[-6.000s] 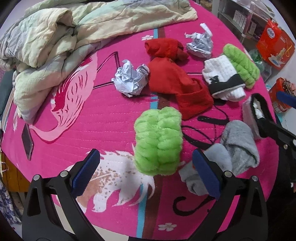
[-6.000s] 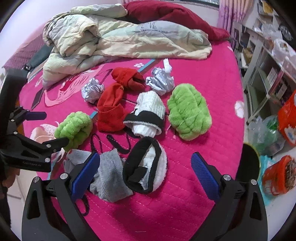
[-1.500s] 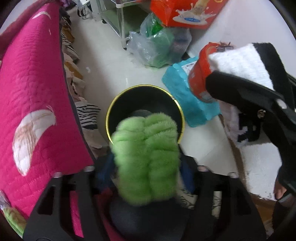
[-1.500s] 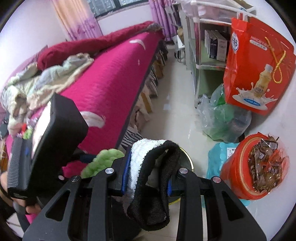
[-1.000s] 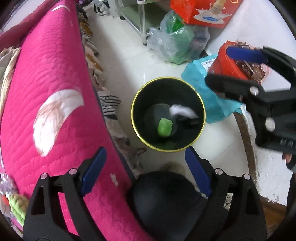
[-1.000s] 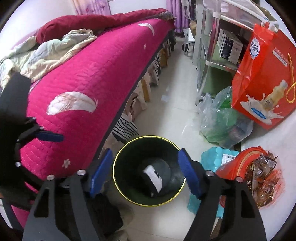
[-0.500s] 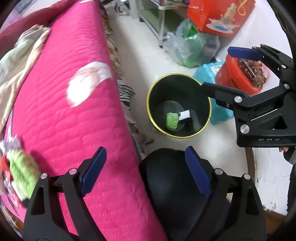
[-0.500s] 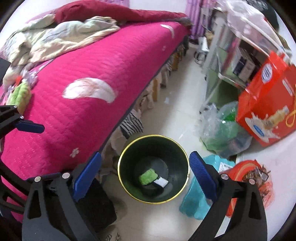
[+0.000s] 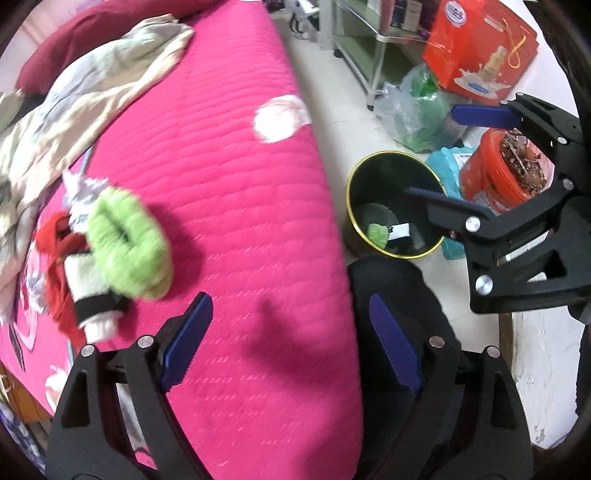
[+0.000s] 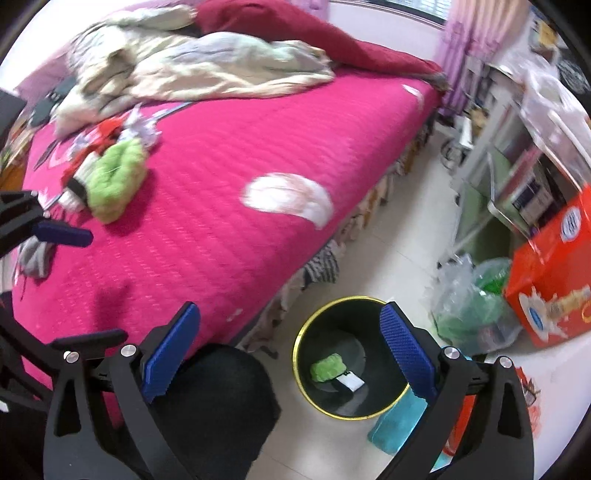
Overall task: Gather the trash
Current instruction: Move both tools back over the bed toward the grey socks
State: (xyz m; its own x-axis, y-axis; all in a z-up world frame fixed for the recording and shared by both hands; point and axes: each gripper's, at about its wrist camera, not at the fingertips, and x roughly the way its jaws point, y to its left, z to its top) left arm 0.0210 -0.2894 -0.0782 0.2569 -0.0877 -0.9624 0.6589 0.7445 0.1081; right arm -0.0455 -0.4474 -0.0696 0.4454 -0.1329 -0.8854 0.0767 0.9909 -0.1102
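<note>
Round black waste bin with a yellow rim (image 10: 301, 354) on the pale tiled floor, just beside the bed's edge, taken as landmark. Inside it, at the bottom: a fuzzy lime-green sock (image 10: 328, 370) and, touching it, a black-and-white knitted item (image 10: 349, 380). Above the bin and the bed's edge, left gripper (image 9: 291, 341) with blue-padded fingers (image 9: 186, 338) spread wide, nothing between them, only pink cover and a dark rounded shape (image 9: 391, 295) below. Above the bin, right gripper (image 10: 290, 350) likewise empty, fingers (image 10: 404, 352) wide apart, bin mouth seen between them. Well away from the bin, up on the bright pink quilted bed cover (image 9: 236, 192): a second fuzzy lime-green sock (image 9: 129, 242), touching a white knitted sock with a black band (image 9: 92, 295), red cloth (image 9: 55, 240) and crumpled silver foil (image 9: 85, 188), all blurred. Farther from the bin, a rumpled pale quilt (image 10: 192, 70) and a dark red blanket (image 10: 314, 33) at the bed's far end. Just beside the bin on the floor side: a turquoise packet (image 9: 445, 168), an orange tub of wrappers (image 9: 506, 170), a clear plastic bag with green contents (image 10: 476, 306), and a red-orange carton bag (image 10: 554, 280).
</note>
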